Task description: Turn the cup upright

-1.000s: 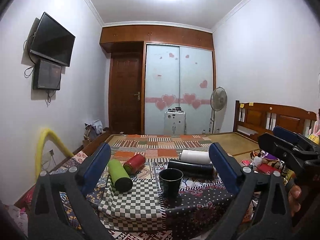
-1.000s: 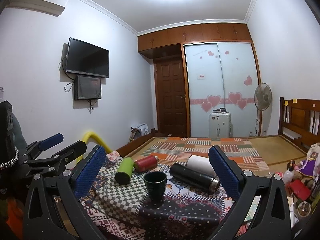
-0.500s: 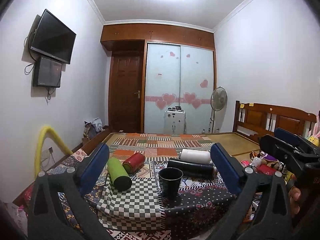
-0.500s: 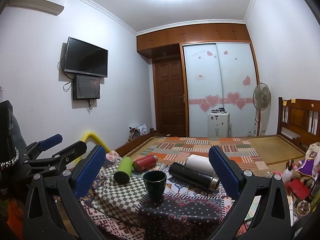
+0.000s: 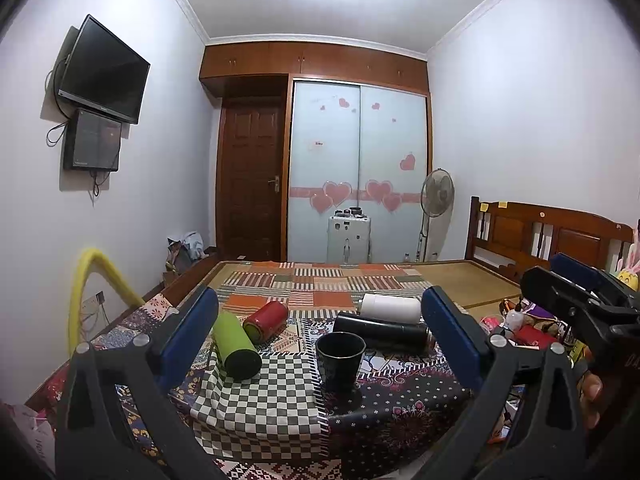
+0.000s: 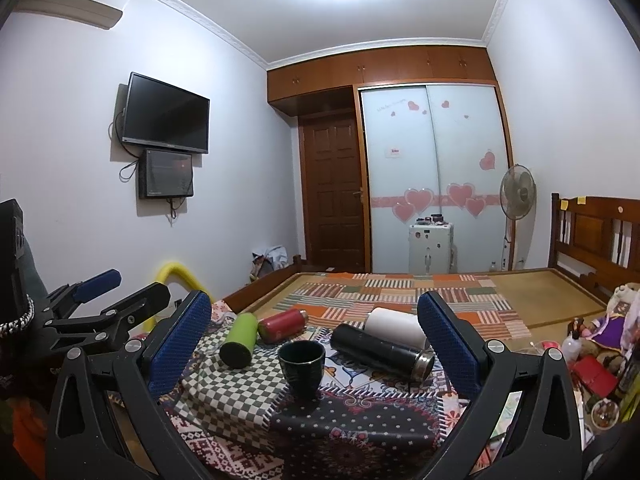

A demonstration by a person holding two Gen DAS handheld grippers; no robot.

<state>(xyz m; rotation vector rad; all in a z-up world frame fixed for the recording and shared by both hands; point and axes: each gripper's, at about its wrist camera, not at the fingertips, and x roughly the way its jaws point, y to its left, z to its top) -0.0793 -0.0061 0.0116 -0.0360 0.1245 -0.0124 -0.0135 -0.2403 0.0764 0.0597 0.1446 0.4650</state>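
Observation:
A dark green cup [image 5: 340,360] stands upright, mouth up, on the patterned cloth; it also shows in the right wrist view [image 6: 301,364]. My left gripper [image 5: 320,328] is open and empty, held back from the cup with the cup framed between its blue pads. My right gripper [image 6: 314,332] is open and empty, also short of the cup. The right gripper shows at the right edge of the left wrist view [image 5: 576,296], and the left gripper at the left of the right wrist view [image 6: 100,300].
Lying on the cloth behind the cup are a green bottle [image 5: 234,340], a red bottle [image 5: 266,320], a black flask [image 5: 382,330] and a white cylinder [image 5: 390,306]. A bed with a patchwork cover [image 5: 320,280] lies beyond. Toys and clutter [image 6: 592,356] sit at the right.
Both grippers have shifted only slightly; the view drifted a little. The cup stands as before and nothing on the cloth has moved.

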